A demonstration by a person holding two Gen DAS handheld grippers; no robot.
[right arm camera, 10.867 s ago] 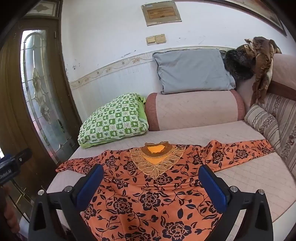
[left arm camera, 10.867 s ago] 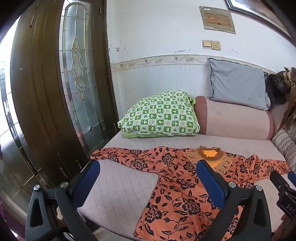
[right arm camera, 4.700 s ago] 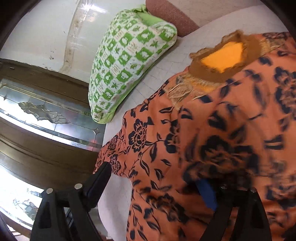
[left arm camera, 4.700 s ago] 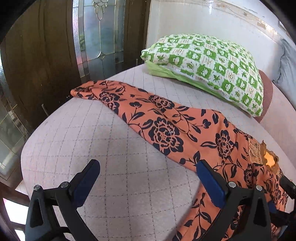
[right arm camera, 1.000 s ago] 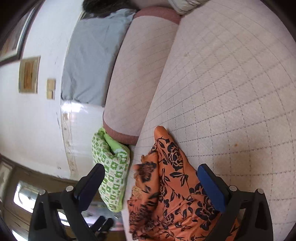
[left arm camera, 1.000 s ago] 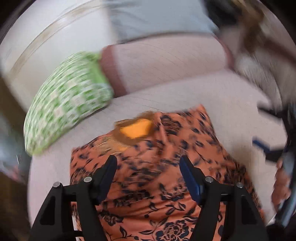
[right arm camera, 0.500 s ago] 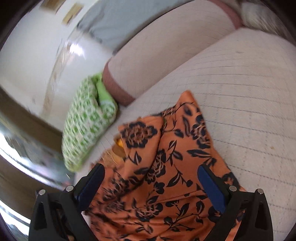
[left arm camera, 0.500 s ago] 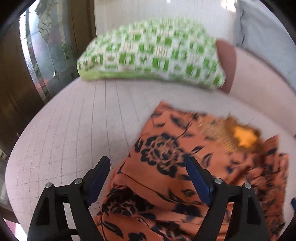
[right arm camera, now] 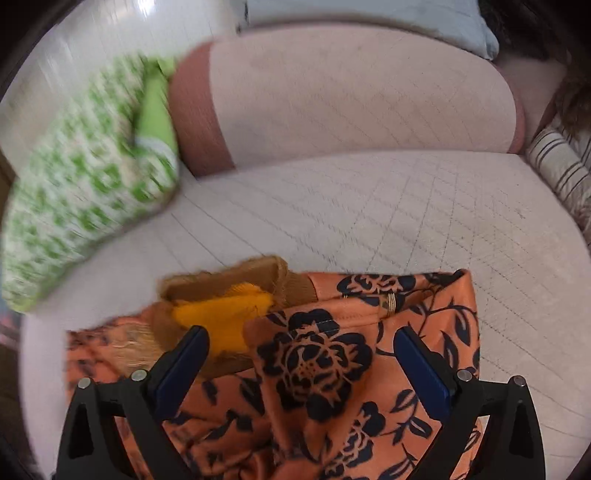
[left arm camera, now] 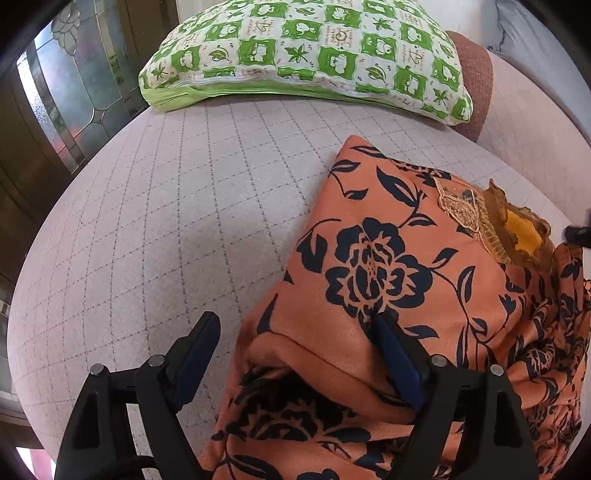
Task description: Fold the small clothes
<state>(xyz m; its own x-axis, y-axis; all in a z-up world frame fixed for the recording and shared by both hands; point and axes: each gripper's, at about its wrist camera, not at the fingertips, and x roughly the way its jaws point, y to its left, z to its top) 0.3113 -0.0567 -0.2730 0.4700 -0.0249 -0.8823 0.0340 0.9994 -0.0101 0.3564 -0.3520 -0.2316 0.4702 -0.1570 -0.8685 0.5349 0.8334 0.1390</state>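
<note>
An orange dress with a dark flower print lies on the quilted pink sofa seat, both sleeves folded in over its body. Its brown collar with a yellow inside points to the backrest. My left gripper stands open low over the dress's left folded edge: one finger is over bare seat, the other rests on the cloth. In the blurred right wrist view, my right gripper is open just above the folded right sleeve, next to the collar, and grips nothing.
A green checked pillow lies at the back left, beside a pink bolster. A grey cushion leans behind the bolster and a striped cushion sits at the right end. A glazed wooden door stands left of the sofa.
The left gripper has sunk closer to the dress's left edge, its jaws a little wider than a second ago. The right gripper has swung from the dress's right side to the collar.
</note>
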